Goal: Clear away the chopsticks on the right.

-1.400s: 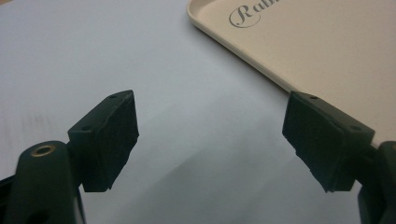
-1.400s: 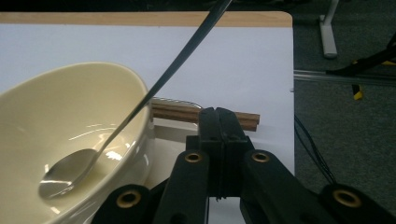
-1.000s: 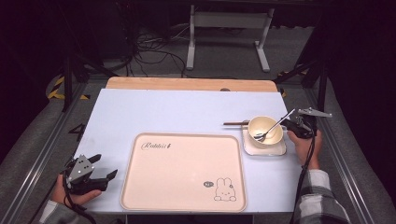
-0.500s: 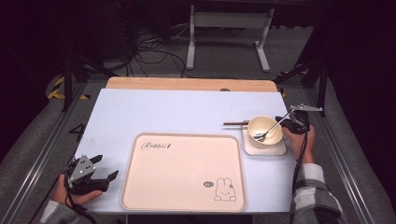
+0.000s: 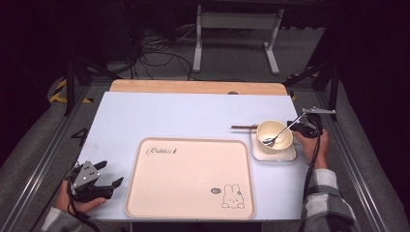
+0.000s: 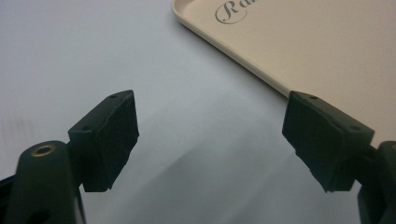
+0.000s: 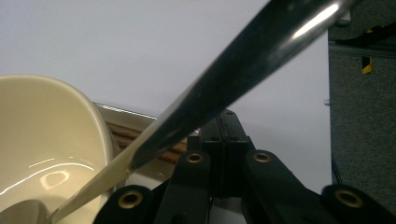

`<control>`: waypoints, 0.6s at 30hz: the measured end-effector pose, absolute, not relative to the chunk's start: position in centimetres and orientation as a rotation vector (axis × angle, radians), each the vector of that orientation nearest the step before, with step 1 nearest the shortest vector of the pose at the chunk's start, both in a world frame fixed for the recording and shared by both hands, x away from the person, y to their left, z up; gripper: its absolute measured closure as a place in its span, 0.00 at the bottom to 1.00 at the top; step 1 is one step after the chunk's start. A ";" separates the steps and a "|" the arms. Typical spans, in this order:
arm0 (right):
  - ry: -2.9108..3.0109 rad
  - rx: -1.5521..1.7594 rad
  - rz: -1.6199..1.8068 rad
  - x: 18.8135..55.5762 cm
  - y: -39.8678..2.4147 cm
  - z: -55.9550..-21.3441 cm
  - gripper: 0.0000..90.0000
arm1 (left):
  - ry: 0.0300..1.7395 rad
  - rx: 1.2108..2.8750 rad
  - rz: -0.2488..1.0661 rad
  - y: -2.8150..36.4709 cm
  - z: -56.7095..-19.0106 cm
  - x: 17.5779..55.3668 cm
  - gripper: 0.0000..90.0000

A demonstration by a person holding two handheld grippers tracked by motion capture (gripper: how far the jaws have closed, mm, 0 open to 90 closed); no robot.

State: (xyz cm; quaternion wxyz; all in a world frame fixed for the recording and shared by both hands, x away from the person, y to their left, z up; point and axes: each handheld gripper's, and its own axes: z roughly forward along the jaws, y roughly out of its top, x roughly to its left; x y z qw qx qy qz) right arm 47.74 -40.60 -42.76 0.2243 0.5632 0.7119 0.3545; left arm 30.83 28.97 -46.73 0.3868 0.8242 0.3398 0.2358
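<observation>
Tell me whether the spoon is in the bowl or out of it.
In. The spoon has its head down inside the bowl, with its handle slanting up over the rim into the shut right gripper.

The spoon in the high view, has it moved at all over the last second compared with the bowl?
No. The spoon lies as before, its head inside the bowl, its handle slanting up to the right tongs beside the bowl.

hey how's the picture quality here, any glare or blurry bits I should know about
High view: table evenly lit, surroundings dark, slightly soft. Right gripper view: spoon handle close and blurred, with a bright glare streak; reflections gleam inside the bowl. Left gripper view: open left tongs fairly sharp, with a soft shadow on the table.
</observation>
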 end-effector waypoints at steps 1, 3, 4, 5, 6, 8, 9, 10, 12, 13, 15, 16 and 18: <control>1.972 1.557 0.982 47.7 -40.7 -42.7 1.00 | 0.863 2.099 0.603 29.0 -46.7 30.8 0.21; 1.991 1.563 0.984 47.5 -40.8 -42.7 1.00 | 0.863 2.098 0.603 28.9 -46.7 30.8 0.21; 1.997 1.567 0.982 47.4 -40.8 -42.6 1.00 | 0.865 2.097 0.606 28.9 -46.7 30.8 0.21; 2.000 1.571 0.983 47.2 -40.9 -42.6 1.00 | 0.862 2.096 0.609 28.9 -46.7 30.8 0.21; 2.010 1.576 0.986 47.1 -40.9 -42.5 1.00 | 0.861 2.095 0.610 28.9 -46.7 30.8 0.21; 2.033 1.575 0.987 46.8 -41.0 -42.4 1.00 | 0.859 2.097 0.616 28.9 -46.6 30.8 0.21; 2.044 1.569 0.987 46.6 -41.1 -42.4 1.00 | 0.859 2.098 0.616 28.9 -46.6 30.8 0.21; 2.052 1.569 0.988 46.4 -41.1 -42.4 1.00 | 0.858 2.099 0.610 28.9 -46.6 30.8 0.21; 2.062 1.567 0.981 46.2 -41.2 -42.4 1.00 | 0.857 2.104 0.610 28.8 -46.6 30.8 0.21; 2.067 1.560 0.976 46.1 -41.2 -42.4 1.00 | 0.856 2.105 0.608 28.8 -46.6 30.8 0.21; 2.068 1.556 0.970 45.9 -41.3 -42.4 1.00 | 0.853 2.105 0.611 28.8 -46.6 30.8 0.21; 2.060 1.561 0.976 45.8 -41.3 -42.5 1.00 | 0.854 2.103 0.607 28.8 -46.6 30.7 0.21; 2.056 1.561 0.991 45.5 -41.5 -42.5 0.99 | 0.856 2.101 0.611 28.9 -46.6 30.7 0.21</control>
